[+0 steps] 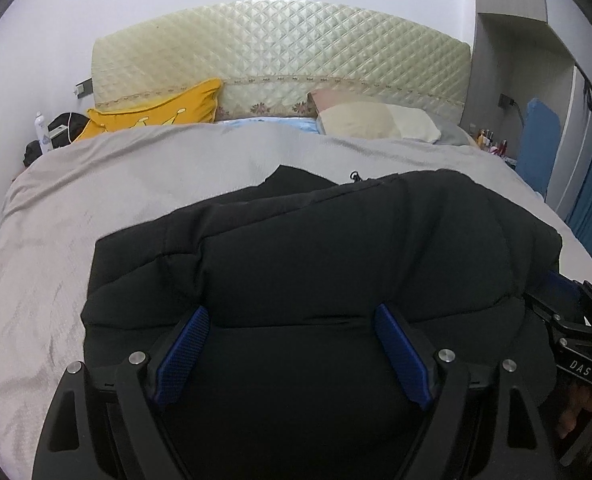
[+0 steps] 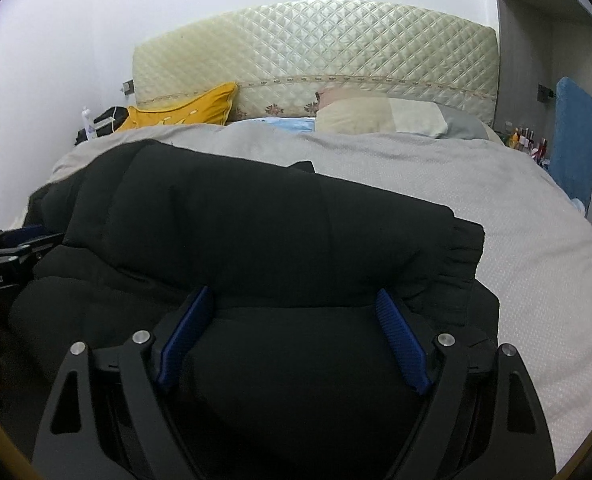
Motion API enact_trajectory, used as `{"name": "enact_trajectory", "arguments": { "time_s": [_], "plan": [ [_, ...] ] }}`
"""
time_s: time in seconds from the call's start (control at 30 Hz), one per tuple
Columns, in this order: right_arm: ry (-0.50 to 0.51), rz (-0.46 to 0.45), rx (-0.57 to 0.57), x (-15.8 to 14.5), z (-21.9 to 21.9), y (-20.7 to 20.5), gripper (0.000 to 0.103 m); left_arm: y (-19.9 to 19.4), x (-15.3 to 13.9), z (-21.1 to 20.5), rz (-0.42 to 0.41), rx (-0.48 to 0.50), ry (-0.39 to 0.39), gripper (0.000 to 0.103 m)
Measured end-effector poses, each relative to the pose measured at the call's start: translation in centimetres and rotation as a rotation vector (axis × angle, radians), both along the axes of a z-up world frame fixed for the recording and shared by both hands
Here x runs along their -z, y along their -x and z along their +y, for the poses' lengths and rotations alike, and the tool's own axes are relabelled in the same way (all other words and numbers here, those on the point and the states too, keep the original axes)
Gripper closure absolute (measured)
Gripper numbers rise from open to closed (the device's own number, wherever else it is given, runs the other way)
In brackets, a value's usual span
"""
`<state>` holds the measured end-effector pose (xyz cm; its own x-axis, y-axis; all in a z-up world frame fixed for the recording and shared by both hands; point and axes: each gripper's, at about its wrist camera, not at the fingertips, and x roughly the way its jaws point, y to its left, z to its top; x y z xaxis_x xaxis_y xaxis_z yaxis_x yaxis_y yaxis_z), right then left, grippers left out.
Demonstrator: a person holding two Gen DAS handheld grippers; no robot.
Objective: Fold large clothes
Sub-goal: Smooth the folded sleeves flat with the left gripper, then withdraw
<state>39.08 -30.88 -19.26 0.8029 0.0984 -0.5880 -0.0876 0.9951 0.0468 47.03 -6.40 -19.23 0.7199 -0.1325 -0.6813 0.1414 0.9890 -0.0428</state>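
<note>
Two grippers at work on one black puffer jacket, spread bulky and quilted across the near part of a grey bedspread. Left gripper with jaws spread wide, a thick roll of the jacket bulging between the blue pads, fabric pressing against both; wide apart, yet filled with padding, so gripping or merely pushed in cannot be told. Right gripper likewise splayed, blue pads flanking a fat fold of the same jacket, cuff-like gathered edge just beyond its right finger. Seen from the left wrist camera, the right gripper at the far right edge, touching the jacket's side; from the right wrist camera, the left gripper at the far left edge, beside the jacket. Further back on the bed, a yellow cushion to the left, a cream pillow to the right, a strip of light blue sheet between them, all against a quilted pale headboard. Small bottles off to the right, near a blue padded panel.
</note>
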Motion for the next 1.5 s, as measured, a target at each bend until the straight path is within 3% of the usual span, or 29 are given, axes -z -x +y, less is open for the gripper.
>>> {"name": "enact_trajectory", "arguments": {
  "time_s": [0.27, 0.5, 0.73, 0.87, 1.0, 1.27, 1.5],
  "plan": [
    [0.008, 0.016, 0.002, 0.9, 0.1, -0.6, 0.019, 0.0, 0.5, 0.0, 0.025, -0.013, 0.000, 0.017],
    [-0.085, -0.001, 0.003, -2.0, -1.2, 1.7, 0.018, 3.7, -2.0, 0.7, -0.017, -0.015, -0.012, 0.017],
    [-0.088, -0.031, 0.041, -4.8, -0.5, 7.7, 0.018, 9.3, -5.2, 0.8, -0.042, -0.009, -0.012, 0.017],
    [-0.025, -0.039, 0.026, -6.0, 0.5, 11.1, 0.018, 13.0, -7.3, 1.0, -0.079, 0.015, -0.005, 0.017],
    [-0.007, -0.073, 0.026, -7.5, 0.8, 15.0, 0.017, 16.7, -8.8, 1.7, -0.095, 0.013, 0.040, 0.017],
    [0.035, -0.149, 0.035, -9.3, 1.6, 23.4, 0.014, 23.3, -9.5, 3.8, -0.130, -0.001, 0.076, 0.017],
    [0.003, -0.166, 0.053, -9.4, 2.0, 28.5, 0.007, 28.5, -9.4, 5.6, -0.152, 0.027, 0.087, 0.017]
  ]
}}
